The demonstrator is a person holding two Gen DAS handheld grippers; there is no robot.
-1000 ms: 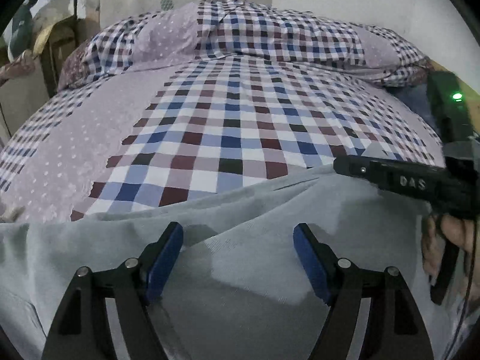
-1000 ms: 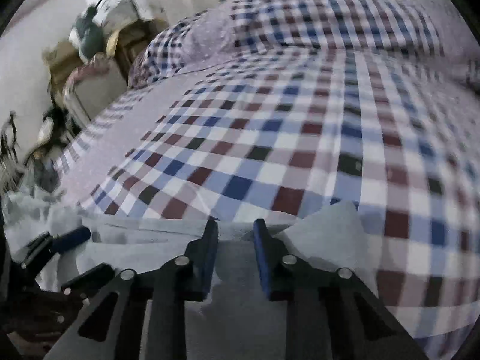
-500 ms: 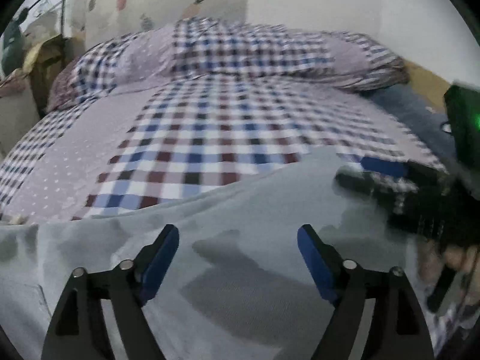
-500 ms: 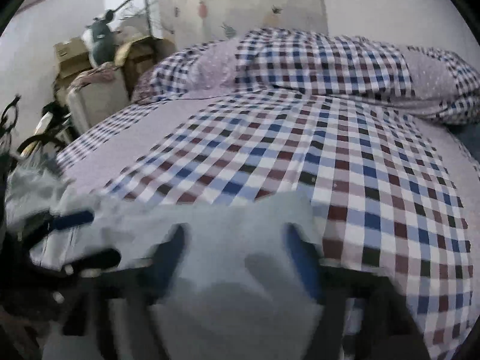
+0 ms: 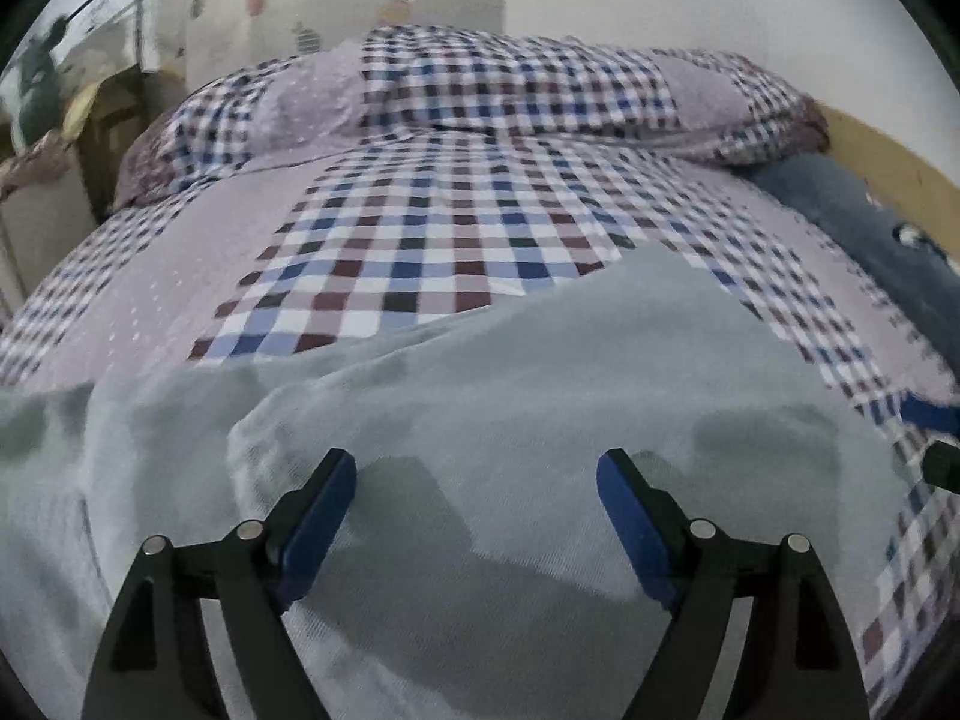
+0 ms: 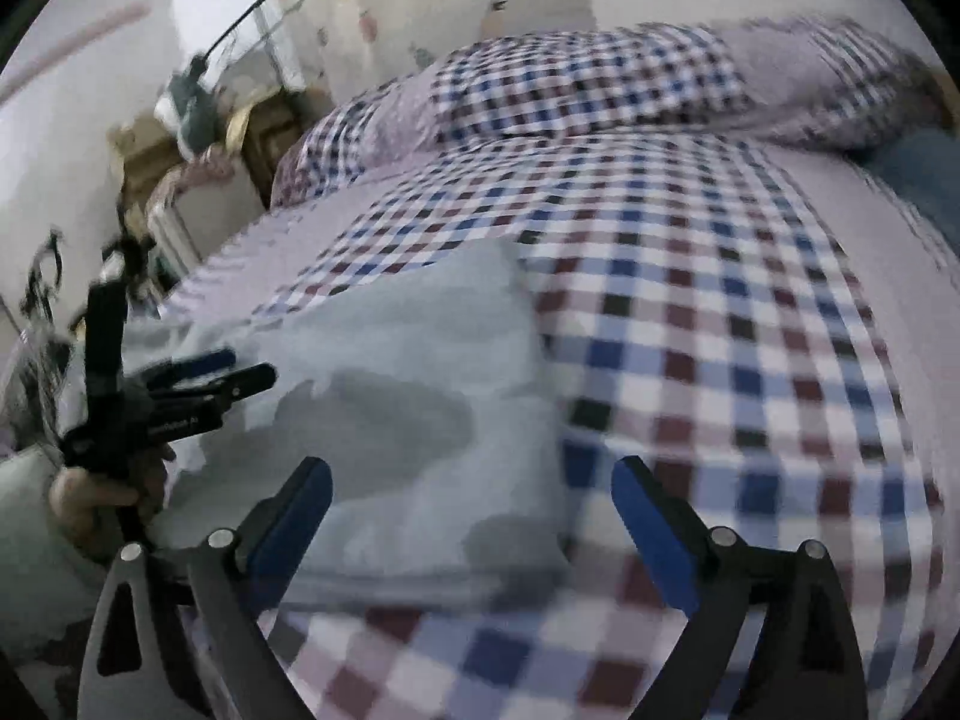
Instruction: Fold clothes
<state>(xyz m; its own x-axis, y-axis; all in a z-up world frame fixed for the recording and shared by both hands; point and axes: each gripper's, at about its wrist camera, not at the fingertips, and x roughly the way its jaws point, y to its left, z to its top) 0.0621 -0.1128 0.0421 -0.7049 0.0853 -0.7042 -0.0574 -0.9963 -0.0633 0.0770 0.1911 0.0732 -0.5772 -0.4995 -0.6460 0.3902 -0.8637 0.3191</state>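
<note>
A pale grey-green garment (image 5: 540, 372) lies spread on the checked bedspread (image 5: 432, 240), its far corner pointing up the bed. My left gripper (image 5: 477, 501) hovers over its near part, open, with nothing between the blue pads. In the right wrist view the same garment (image 6: 408, 372) lies folded at the left, its right edge running along the checks. My right gripper (image 6: 471, 510) is open above that edge, holding nothing. The left gripper (image 6: 240, 369) shows at the far left, held by a hand (image 6: 90, 498). A blue tip of the right gripper (image 5: 930, 414) pokes in at the left view's right edge.
Checked pillows (image 5: 528, 84) lie across the head of the bed. A dark blue cloth (image 5: 870, 228) lies along the bed's right side by a yellow board. Cluttered furniture and boxes (image 6: 180, 138) stand to the left of the bed.
My right gripper let go of the garment's corner, opened and pulled back to the right. The garment now lies flat. My left gripper stayed open and lifted a little.
</note>
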